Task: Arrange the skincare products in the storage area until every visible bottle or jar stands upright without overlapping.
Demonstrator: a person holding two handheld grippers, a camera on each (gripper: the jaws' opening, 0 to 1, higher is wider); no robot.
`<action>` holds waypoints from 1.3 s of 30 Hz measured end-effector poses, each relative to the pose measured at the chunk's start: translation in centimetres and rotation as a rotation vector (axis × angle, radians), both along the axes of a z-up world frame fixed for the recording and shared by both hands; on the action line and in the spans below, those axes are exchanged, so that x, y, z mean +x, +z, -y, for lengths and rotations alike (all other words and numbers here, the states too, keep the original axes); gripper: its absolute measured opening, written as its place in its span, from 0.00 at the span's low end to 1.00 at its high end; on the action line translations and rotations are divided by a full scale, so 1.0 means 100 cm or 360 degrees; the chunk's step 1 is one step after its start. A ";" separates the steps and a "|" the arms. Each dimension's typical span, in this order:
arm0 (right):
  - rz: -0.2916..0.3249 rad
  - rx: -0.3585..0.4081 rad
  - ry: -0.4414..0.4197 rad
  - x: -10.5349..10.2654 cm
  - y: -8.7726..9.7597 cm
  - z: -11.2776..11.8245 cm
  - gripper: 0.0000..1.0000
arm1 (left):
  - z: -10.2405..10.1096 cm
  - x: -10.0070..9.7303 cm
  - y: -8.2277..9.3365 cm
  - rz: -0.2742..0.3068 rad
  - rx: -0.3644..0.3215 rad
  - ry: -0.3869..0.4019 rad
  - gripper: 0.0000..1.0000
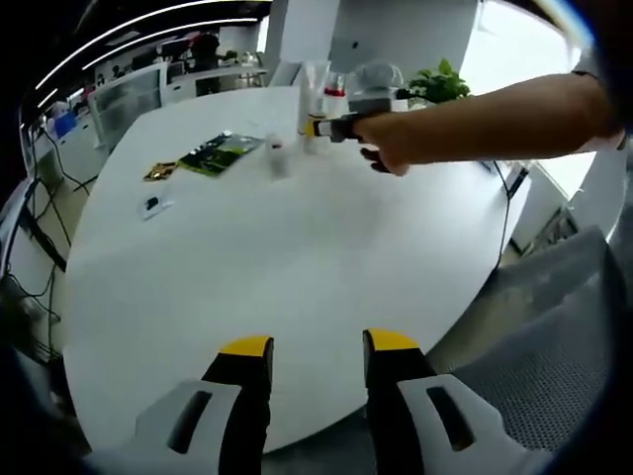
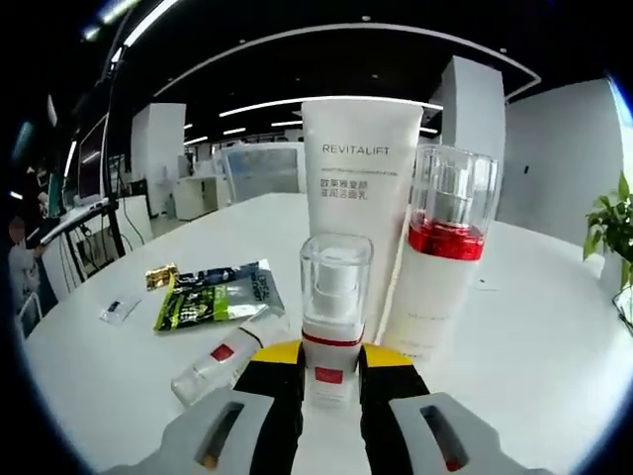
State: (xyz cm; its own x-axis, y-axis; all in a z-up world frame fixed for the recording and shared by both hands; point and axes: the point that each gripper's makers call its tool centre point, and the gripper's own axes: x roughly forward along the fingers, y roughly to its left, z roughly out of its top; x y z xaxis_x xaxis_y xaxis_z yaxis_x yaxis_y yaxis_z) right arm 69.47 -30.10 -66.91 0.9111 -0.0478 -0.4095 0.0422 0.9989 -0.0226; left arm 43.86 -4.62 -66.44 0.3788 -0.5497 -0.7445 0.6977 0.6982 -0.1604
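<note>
Two grippers are in use. Left gripper view: the left gripper (image 1: 316, 346) hangs over the near edge of the desk (image 1: 297, 257), jaws parted and empty, well apart from the products; I judge it idle, held back to leave the other hand room. Toward the far edge a hand (image 1: 391, 148) reaches the right gripper (image 1: 318, 127) to a cluster of bottles (image 1: 321, 99); green packets (image 1: 220, 153) lie to their left, and a plant (image 1: 437, 84) stands behind. Right gripper view: the right gripper (image 2: 329, 356) has its jaws closed around the base of a small pump bottle (image 2: 334, 312), which stands upright just before a white tube (image 2: 358, 198) and beside a red-banded pump bottle (image 2: 445, 257), both upright. The low grip keeps the bottle vertical for seating. One bottle (image 2: 223, 361) lies flat, left of the jaws, near the packets (image 2: 220, 295); in my judgement it remains to be stood up, so the task is unfinished.
</note>
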 end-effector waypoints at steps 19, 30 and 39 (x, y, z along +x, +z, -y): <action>-0.0046 0.0254 -0.0087 -0.039 -0.012 -0.002 0.38 | 0.002 0.001 0.003 0.0015 -0.0017 0.0000 0.34; -0.0252 0.0558 0.0039 -0.066 -0.026 -0.057 0.33 | 0.004 0.002 0.007 0.0031 -0.0055 0.0009 0.35; -0.0229 0.0540 0.0158 -0.027 -0.011 -0.087 0.41 | 0.002 0.005 0.008 0.0035 -0.0073 0.0033 0.35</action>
State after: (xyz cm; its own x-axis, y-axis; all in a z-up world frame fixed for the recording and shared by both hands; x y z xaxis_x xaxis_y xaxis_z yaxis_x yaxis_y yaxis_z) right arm 66.74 -21.40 -68.00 0.8367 0.1979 -0.5107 -0.0345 0.9496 0.3115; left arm 44.31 -4.86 -65.59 0.4067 -0.5749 -0.7100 0.6867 0.7049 -0.1774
